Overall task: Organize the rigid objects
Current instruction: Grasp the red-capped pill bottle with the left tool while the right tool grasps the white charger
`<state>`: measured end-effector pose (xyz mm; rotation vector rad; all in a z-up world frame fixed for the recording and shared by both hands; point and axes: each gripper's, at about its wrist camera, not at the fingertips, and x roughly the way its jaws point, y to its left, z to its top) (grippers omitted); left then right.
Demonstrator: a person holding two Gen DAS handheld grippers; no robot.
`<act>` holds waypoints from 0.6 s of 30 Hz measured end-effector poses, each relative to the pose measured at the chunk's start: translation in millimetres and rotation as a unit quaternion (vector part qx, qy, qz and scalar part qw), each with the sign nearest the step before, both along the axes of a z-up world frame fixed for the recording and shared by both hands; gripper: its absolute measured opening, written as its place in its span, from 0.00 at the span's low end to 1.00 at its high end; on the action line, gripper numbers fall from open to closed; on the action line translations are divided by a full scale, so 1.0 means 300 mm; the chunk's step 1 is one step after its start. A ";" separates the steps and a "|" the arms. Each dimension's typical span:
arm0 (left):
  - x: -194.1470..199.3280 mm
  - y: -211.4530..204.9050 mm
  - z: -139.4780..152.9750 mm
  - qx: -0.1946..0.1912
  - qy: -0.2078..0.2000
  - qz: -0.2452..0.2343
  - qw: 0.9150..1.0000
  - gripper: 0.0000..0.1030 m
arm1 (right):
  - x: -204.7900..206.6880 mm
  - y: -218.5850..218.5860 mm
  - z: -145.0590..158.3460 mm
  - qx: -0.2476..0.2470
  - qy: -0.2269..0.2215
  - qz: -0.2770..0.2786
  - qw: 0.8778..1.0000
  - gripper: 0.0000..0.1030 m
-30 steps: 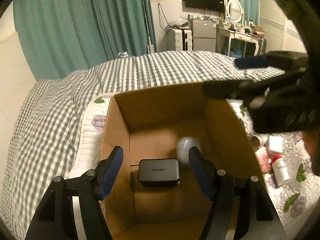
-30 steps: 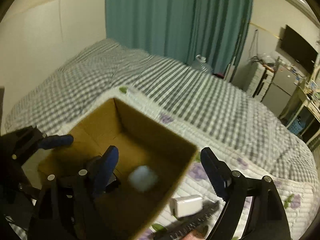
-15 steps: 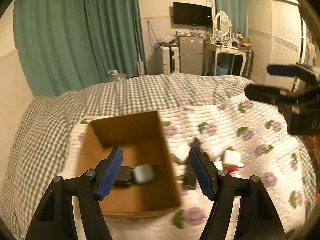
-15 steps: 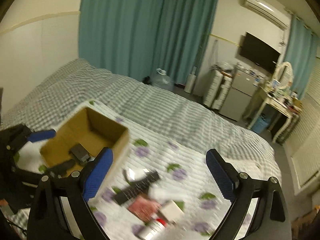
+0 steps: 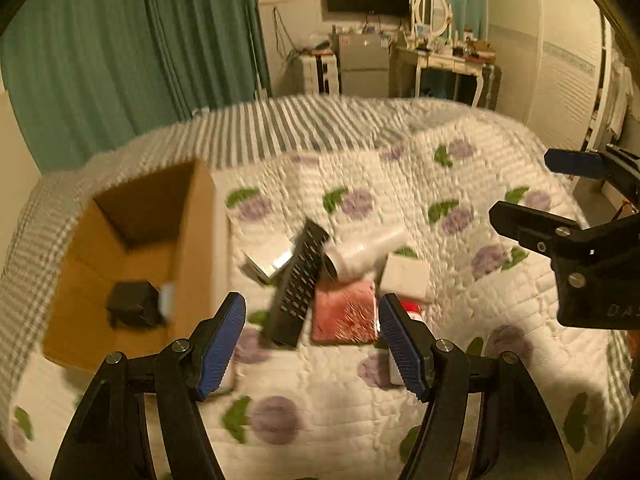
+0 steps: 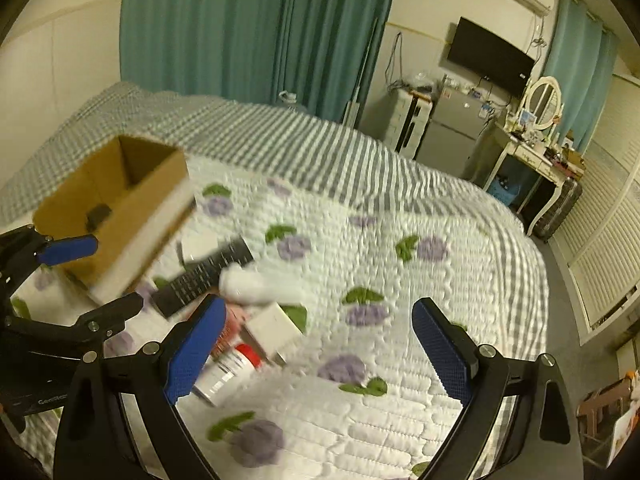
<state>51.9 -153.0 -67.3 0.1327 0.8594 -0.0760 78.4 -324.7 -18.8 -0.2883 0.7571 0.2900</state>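
Teal curtains [image 6: 256,28] are hung behind a bed [image 5: 460,208] that is covered by a grey checked blanket [image 6: 280,144] and, over it, a white quilt [image 6: 400,280] printed with purple flowers. An open cardboard box [image 5: 192,240] is set on the quilt toward the bed's left side, and a black block [image 5: 130,306] with something pale beside it is seen on its floor. Just beside the box, near the middle of the quilt, a loose cluster is laid out: a black remote [image 5: 298,284], with a white carton [image 5: 268,258] partly under its far end, a white can [image 5: 364,254] lying on its side against the remote, a red packet [image 5: 346,312] touching the remote's near end, a small white box [image 5: 406,276] beside the packet, and a red-capped bottle [image 6: 228,372] lying nearest the bed's front edge. The left tool [image 5: 312,346] is held above the remote and packet with its blue pads about half apart and nothing between them. The right tool [image 6: 320,352] is held over bare quilt to the right of the cluster, its jaws spread wide and nothing gripped. Much of the scene is blurred.
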 end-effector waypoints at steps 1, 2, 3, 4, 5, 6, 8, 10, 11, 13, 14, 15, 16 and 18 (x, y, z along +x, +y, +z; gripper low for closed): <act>0.011 -0.015 -0.031 0.000 0.010 -0.001 1.000 0.70 | 0.004 -0.005 -0.024 -0.003 0.004 0.005 1.000 0.92; 0.015 -0.030 -0.054 0.001 0.016 -0.001 1.000 0.70 | 0.011 -0.009 -0.052 -0.010 0.008 0.009 1.000 0.92; 0.022 -0.045 -0.084 0.002 0.024 -0.002 1.000 0.70 | 0.021 -0.016 -0.082 -0.021 0.012 0.010 1.000 0.92; 0.029 -0.058 -0.108 0.000 0.031 -0.004 1.000 0.70 | 0.030 -0.019 -0.110 -0.030 0.015 0.011 0.999 0.92; 0.035 -0.073 -0.133 -0.004 0.037 -0.007 0.999 0.70 | 0.034 -0.024 -0.128 -0.035 0.018 0.012 0.999 0.92; 0.044 -0.090 -0.159 -0.009 0.046 -0.012 0.999 0.70 | 0.040 -0.029 -0.149 -0.039 0.020 0.014 0.999 0.92; 0.058 -0.118 -0.202 -0.016 0.062 -0.021 0.998 0.70 | 0.055 -0.040 -0.181 -0.041 0.023 0.014 0.999 0.92; 0.069 -0.145 -0.244 -0.017 0.074 -0.029 0.997 0.70 | 0.078 -0.058 -0.210 -0.037 0.028 0.011 0.999 0.92; 0.073 -0.156 -0.262 -0.016 0.077 -0.033 0.996 0.70 | 0.087 -0.064 -0.220 -0.036 0.030 0.010 0.999 0.92; 0.080 -0.166 -0.284 -0.023 0.079 -0.037 0.996 0.70 | 0.113 -0.074 -0.247 -0.040 0.037 0.011 0.998 0.92; 0.083 -0.169 -0.291 -0.027 0.082 -0.037 0.996 0.70 | 0.123 -0.077 -0.256 -0.041 0.040 0.013 0.998 0.92; 0.087 -0.173 -0.302 -0.032 0.087 -0.038 0.995 0.68 | 0.130 -0.077 -0.266 -0.042 0.043 0.016 0.998 0.92; 0.089 -0.174 -0.310 -0.035 0.094 -0.039 0.994 0.67 | 0.139 -0.075 -0.275 -0.044 0.046 0.020 0.998 0.92; 0.096 -0.174 -0.331 -0.050 0.109 -0.044 0.992 0.66 | 0.155 -0.066 -0.292 -0.046 0.051 0.032 0.997 0.92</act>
